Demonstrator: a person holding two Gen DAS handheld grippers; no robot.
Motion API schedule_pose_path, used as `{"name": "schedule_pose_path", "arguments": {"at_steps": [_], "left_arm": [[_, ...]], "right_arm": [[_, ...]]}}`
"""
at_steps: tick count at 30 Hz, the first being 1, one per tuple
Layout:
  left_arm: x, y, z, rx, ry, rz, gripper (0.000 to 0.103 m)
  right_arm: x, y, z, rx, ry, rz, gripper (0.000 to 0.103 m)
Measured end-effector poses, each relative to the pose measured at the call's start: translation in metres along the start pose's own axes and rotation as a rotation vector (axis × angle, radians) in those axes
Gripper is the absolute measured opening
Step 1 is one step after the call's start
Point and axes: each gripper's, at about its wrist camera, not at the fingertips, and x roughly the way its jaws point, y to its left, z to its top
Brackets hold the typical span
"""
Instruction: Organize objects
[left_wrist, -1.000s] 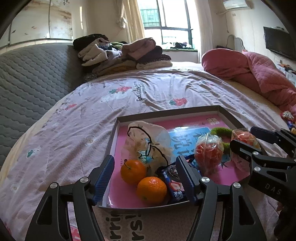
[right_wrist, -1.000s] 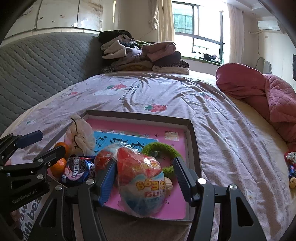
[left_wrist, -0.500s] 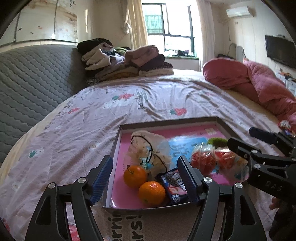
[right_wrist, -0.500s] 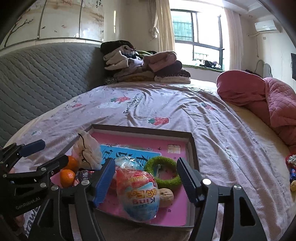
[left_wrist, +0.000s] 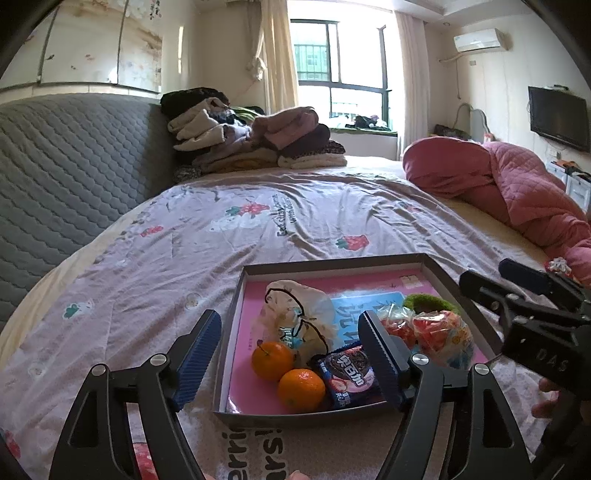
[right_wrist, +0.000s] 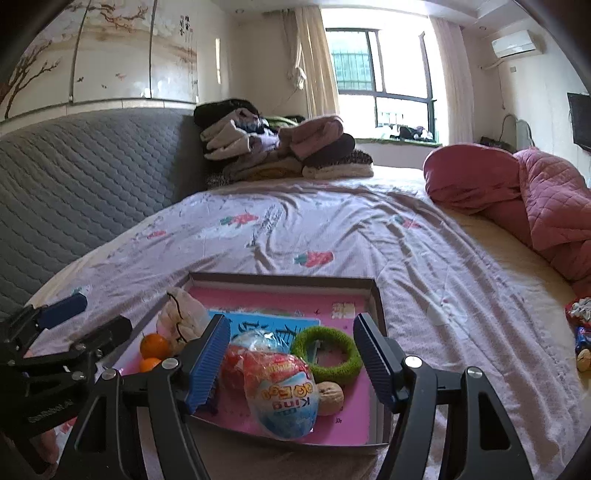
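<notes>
On your strawberry-print bedsheet (left_wrist: 303, 221), the tray (left_wrist: 332, 264) holds oranges (left_wrist: 272, 360) at its near-left corner; only your right view shows the walnut (right_wrist: 330, 393). Both your left gripper (left_wrist: 290, 360) and right gripper (right_wrist: 290, 363) gape empty.

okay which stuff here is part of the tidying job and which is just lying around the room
Job:
tray
two oranges
cookie packet
egg-shaped snack
green ring
walnut

Lying about:
folded clothes
pink quilt
television
</notes>
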Motion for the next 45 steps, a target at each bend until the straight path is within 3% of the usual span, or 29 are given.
{"name": "schedule_pose_path", "arguments": {"at_steps": [15,28,45], "left_arm": [[-0.024,0.009,-0.014,-0.007,0.010,0.033,0.080],[-0.036,0.011,-0.042,0.017,0.053,0.046,0.080],[-0.044,0.012,-0.060,-0.016,0.094,0.069,0.080]], "right_arm": [[-0.037,0.009,-0.003,0.027,-0.050,0.032,0.069],[-0.046,0.008,-0.022,0.069,-0.030,-0.002,0.069],[-0.057,0.012,-0.046,0.029,0.008,-0.009,0.069]]}}
